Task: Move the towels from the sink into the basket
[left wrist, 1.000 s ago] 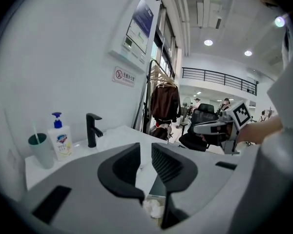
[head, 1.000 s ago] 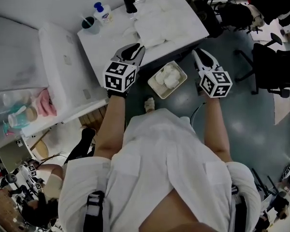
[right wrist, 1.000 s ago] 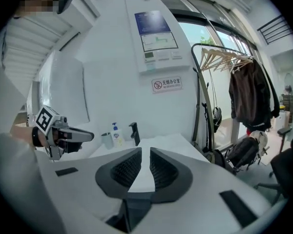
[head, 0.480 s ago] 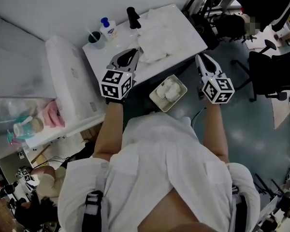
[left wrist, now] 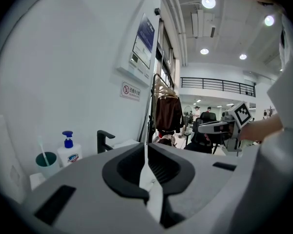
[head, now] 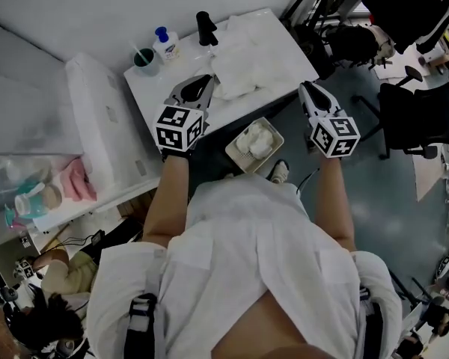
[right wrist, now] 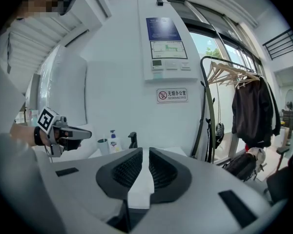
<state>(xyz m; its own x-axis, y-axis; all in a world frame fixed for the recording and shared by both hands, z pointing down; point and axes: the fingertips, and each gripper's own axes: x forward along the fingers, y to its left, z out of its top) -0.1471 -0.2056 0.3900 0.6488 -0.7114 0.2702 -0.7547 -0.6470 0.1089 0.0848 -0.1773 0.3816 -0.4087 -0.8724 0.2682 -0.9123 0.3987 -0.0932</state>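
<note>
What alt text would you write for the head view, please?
Seen from above, a person in white holds the left gripper and the right gripper, both shut and empty, before a white counter piled with white towels. A basket holding other towels stands between the grippers.

Head view looks steeply down on the counter [head: 292,51]. Gripper views look near-level toward the wall. Both share soap bottle [left wrist: 68,151] and faucet [left wrist: 103,139]. Each sees the other: right gripper [left wrist: 201,126], left gripper [right wrist: 88,132].
</note>
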